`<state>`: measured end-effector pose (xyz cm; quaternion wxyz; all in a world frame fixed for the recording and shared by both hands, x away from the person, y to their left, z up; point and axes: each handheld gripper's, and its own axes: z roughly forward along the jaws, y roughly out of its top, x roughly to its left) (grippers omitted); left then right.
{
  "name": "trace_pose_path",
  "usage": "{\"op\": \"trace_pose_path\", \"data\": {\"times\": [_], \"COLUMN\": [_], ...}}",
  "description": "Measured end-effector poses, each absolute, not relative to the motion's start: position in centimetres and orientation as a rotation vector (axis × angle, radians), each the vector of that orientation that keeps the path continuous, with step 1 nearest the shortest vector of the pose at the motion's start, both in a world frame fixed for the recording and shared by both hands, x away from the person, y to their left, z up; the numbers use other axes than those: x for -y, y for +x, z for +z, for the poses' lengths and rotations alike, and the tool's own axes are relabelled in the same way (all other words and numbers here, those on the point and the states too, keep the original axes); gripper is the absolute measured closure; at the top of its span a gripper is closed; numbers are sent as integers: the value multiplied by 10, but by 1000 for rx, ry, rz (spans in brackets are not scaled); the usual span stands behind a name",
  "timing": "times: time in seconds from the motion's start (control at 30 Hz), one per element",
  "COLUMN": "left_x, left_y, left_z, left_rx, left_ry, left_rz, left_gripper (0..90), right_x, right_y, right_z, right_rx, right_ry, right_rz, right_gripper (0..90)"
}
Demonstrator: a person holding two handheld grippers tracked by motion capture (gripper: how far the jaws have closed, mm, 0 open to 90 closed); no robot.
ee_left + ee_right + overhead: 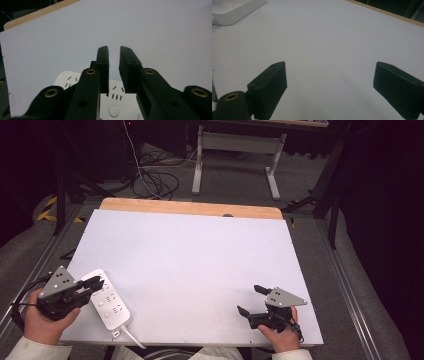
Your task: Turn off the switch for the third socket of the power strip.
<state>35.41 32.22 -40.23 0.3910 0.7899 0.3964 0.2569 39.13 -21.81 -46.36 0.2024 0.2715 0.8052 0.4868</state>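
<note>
A white power strip (pixel 109 304) lies at the near left corner of the white board (pixel 190 260), its cord running off the front edge. My left gripper (pixel 99 282) hovers over the strip's far end. In the left gripper view my left gripper (pixel 114 48) has its jaws almost together, a narrow gap between them and nothing in it, with the strip's sockets (pixel 117 96) below. My right gripper (pixel 248 299) rests near the front right of the board, wide open and empty. The right gripper view has my right gripper (pixel 330 66) over bare board, with the power strip (pixel 234 10) far off at the upper left.
The white board covers a wooden table whose far edge (pixel 190 208) shows as a light strip. Beyond it are floor cables (pixel 155 180) and a grey desk frame (pixel 235 150). Metal rails run along both sides of the table.
</note>
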Motion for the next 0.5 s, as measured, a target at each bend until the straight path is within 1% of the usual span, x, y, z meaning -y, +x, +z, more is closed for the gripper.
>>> {"op": "trace_pose_path", "data": {"times": [0.1,0.13,0.3,0.4,0.47,0.5], "left_x": [-326,-327,-331,-335,-340,-340], "left_y": [357,358,363,367,372,372], "left_z": [-403,-403,-405,-407,-410,-410], "left_rx": [-1020,-1020,-1040,-1077,-1147,-1147], "left_ry": [2013,2020,2037,2040,2050,2050], "left_rz": [641,639,637,641,641,641], "left_gripper": [885,897,899,898,898,898], "right_x": [218,219,218,219,219,219], "right_y": [392,392,392,392,392,392], "right_z": [-464,-464,-464,-463,-464,-464], "right_rx": [-2255,-2256,-2256,-2255,-2256,-2256], "right_ry": [765,765,763,766,764,763], "right_rz": [1355,1353,1355,1357,1359,1356], "right_gripper": [121,121,121,121,121,121]}}
